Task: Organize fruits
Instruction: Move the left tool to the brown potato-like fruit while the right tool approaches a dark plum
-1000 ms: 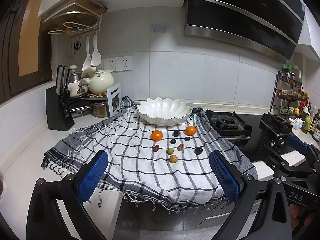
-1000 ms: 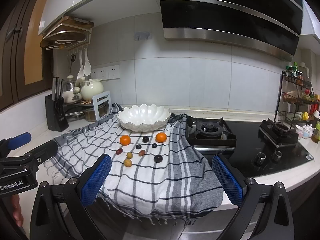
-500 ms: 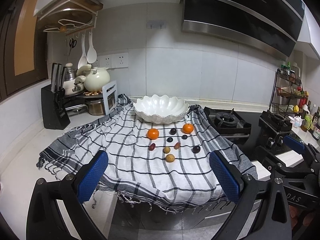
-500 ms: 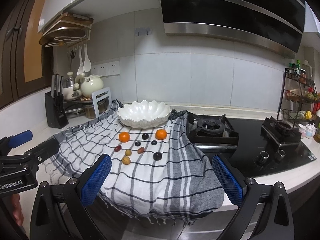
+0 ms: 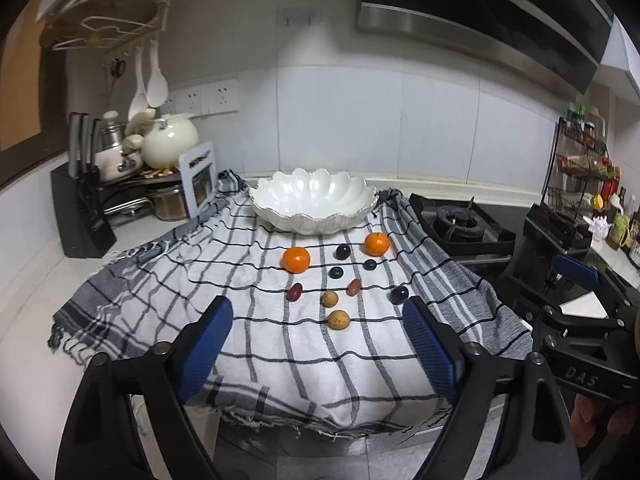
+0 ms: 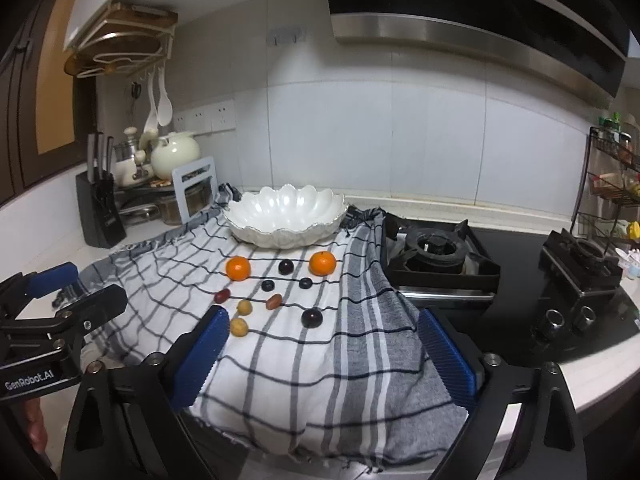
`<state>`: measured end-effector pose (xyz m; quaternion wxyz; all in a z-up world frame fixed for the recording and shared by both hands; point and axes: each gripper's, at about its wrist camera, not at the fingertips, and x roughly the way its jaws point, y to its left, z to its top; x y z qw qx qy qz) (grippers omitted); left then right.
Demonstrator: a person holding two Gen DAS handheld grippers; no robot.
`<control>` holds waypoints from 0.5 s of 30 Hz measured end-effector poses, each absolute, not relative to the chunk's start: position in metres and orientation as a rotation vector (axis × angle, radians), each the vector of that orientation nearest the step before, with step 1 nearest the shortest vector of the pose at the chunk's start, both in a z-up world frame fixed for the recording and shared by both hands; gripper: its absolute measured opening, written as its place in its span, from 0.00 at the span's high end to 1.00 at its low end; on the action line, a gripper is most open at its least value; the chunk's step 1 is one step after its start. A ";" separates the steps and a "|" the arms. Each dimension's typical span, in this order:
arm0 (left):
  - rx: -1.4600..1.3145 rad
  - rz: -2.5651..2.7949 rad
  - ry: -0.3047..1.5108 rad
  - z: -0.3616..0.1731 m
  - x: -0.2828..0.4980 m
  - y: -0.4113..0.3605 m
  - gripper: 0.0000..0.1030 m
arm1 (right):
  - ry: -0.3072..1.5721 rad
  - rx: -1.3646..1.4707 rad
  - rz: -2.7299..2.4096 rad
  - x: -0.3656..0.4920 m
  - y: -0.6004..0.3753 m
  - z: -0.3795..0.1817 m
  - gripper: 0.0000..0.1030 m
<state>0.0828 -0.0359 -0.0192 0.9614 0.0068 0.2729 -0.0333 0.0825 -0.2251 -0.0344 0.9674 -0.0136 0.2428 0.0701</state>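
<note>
Both the left gripper (image 5: pixel 318 344) and right gripper (image 6: pixel 320 354), at the bottom, are closing on nothing, while small round fruits (image 5: pixel 296 259) lie mid-frame below the white scalloped bowl (image 5: pixel 314 204).

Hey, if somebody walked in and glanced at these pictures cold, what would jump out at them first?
Probably the two oranges, bright against the checked cloth that covers the counter, with small dark and tan fruits scattered between and in front of them. Just behind sits an empty white scalloped bowl, near the wall. Low in the frame, the blue pads of the left hand-held gripper frame the scene, jaws closing on nothing.
</note>
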 end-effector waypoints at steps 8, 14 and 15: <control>0.016 -0.114 0.635 -0.045 0.128 -0.034 0.27 | 0.570 -0.036 0.174 0.133 -0.215 -0.060 0.25; 0.038 -0.162 0.690 -0.066 0.156 -0.037 0.33 | 0.627 -0.040 0.191 0.163 -0.207 -0.082 0.35; 0.041 -0.164 0.702 -0.071 0.161 -0.038 0.34 | 0.633 -0.038 0.196 0.167 -0.207 -0.084 0.36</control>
